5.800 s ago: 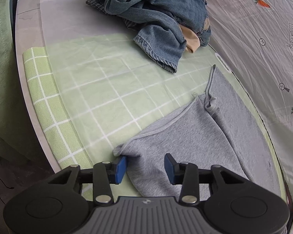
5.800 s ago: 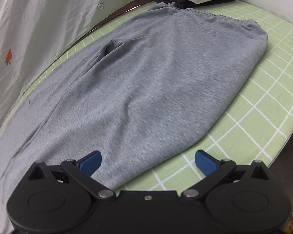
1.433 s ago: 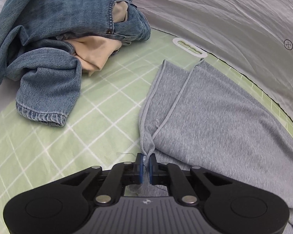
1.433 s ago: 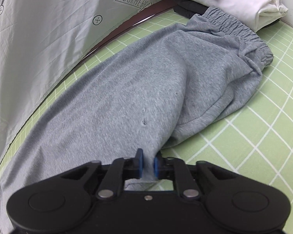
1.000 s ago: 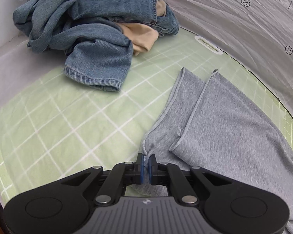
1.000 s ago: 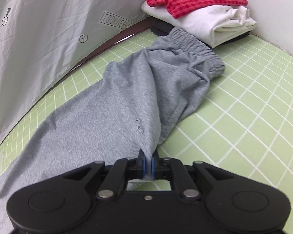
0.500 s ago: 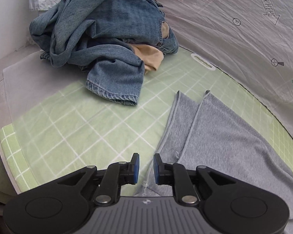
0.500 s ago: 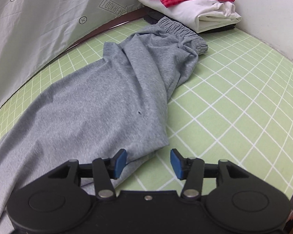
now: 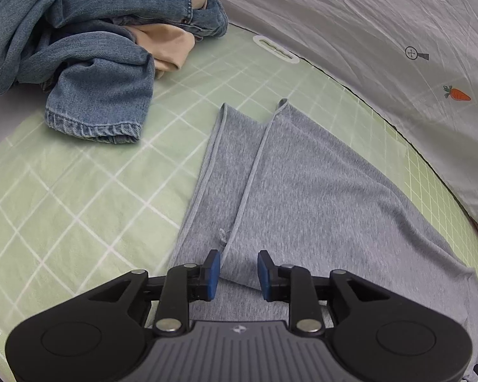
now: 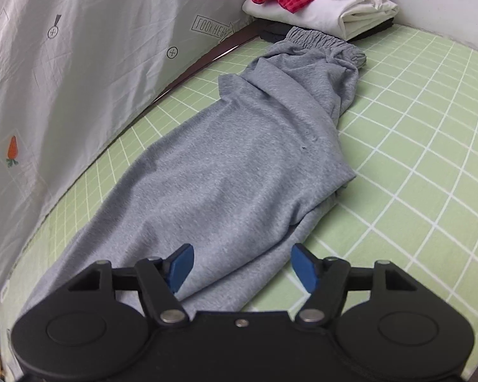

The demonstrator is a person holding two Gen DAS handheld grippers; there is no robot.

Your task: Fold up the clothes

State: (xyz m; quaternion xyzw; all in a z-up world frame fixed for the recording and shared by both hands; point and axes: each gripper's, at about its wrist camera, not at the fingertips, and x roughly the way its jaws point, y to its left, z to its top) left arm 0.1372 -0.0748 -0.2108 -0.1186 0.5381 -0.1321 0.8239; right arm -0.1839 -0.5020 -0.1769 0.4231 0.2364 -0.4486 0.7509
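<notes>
Grippers: left gripper [image 9: 238, 270] narrowly parted, jaws opening over grey trousers [image 9: 302, 191] hem; right gripper [image 10: 242, 267] wide, holding nothing, waistband at 12 o'clock.

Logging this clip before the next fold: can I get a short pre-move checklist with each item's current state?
1. Left gripper free of cloth: ok, jaws opening, pads not pressing.
2. Right gripper released: ok, jaws open above the fabric.
3. Grey sweatpants folded lengthwise, legs stacked: ok.
4. Leg hems aligned: not ok, the two edges are offset.
5. Jeans pile clear of the sweatpants: ok.
6. Folded stack clear of the waistband: cannot tell, they sit very close.
</notes>
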